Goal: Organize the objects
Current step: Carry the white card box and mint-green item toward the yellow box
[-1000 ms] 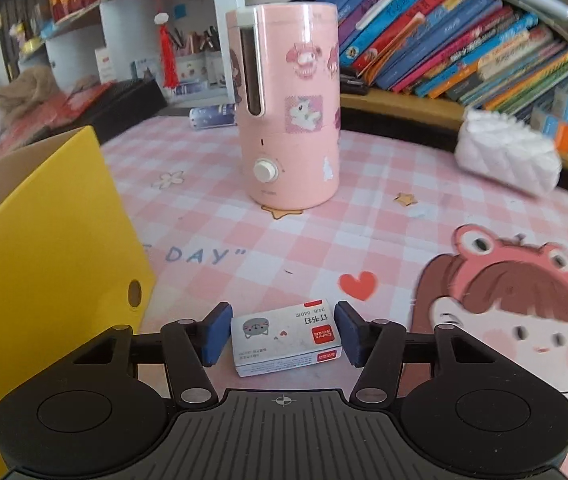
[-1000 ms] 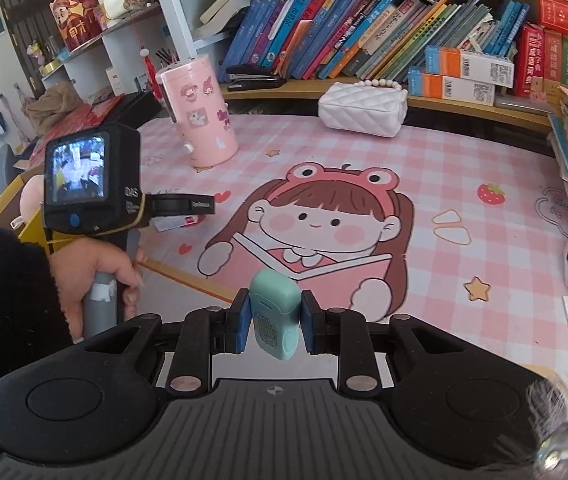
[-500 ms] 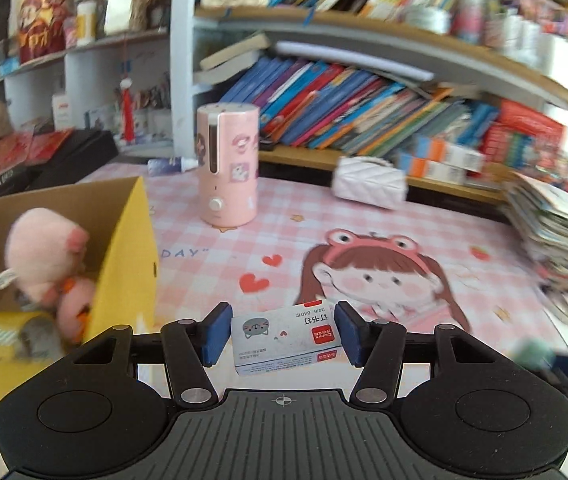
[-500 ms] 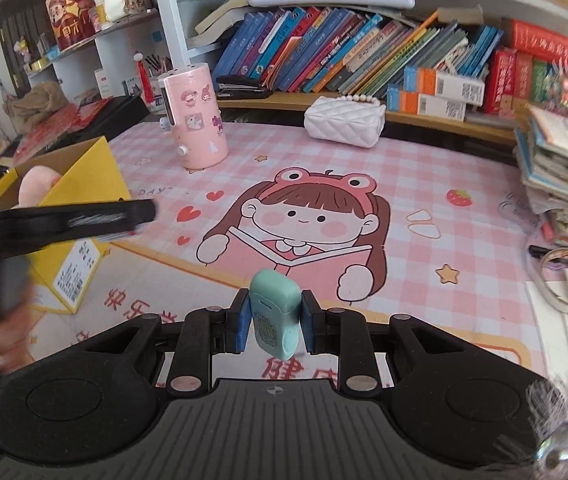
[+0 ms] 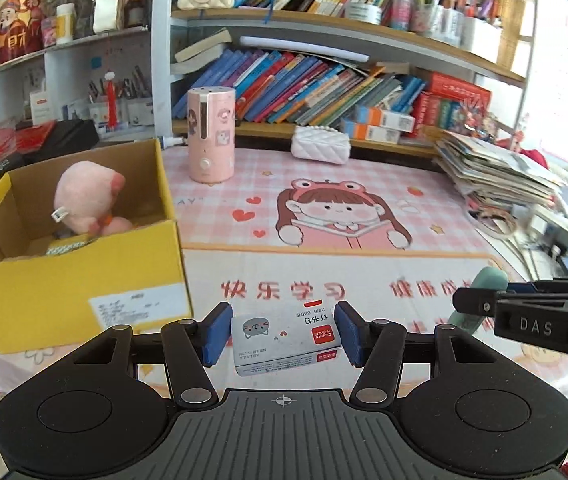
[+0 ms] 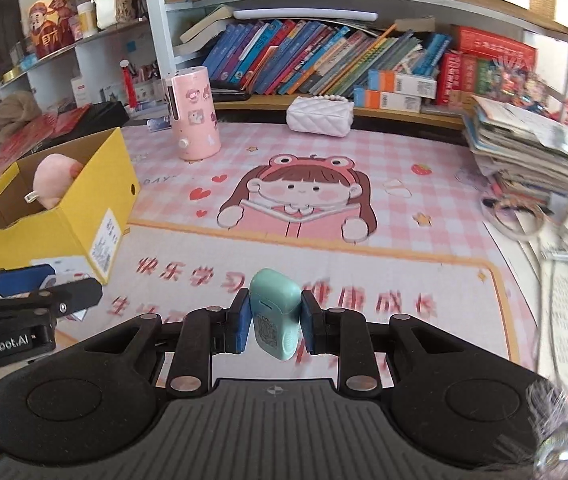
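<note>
My left gripper (image 5: 281, 334) is shut on a small white staple box (image 5: 284, 338) with a cat picture and red label, held above the mat. My right gripper (image 6: 273, 322) is shut on a mint green case (image 6: 273, 312), upright between the pads. A yellow cardboard box (image 5: 63, 280) stands open at the left, with a pink plush toy (image 5: 83, 196) inside; it also shows in the right wrist view (image 6: 95, 200). The right gripper shows at the right edge of the left wrist view (image 5: 480, 306), the left gripper at the left edge of the right wrist view (image 6: 39, 292).
A pink humidifier (image 5: 209, 136) and a white quilted purse (image 5: 320, 146) stand at the back of the pink cartoon mat (image 5: 364, 260). A pile of magazines (image 5: 496, 168) lies at the right. Bookshelves run behind.
My left gripper has pulled back and risen with the staple box, so the yellow box's inside now shows. My right gripper has also drawn back with the green case.
</note>
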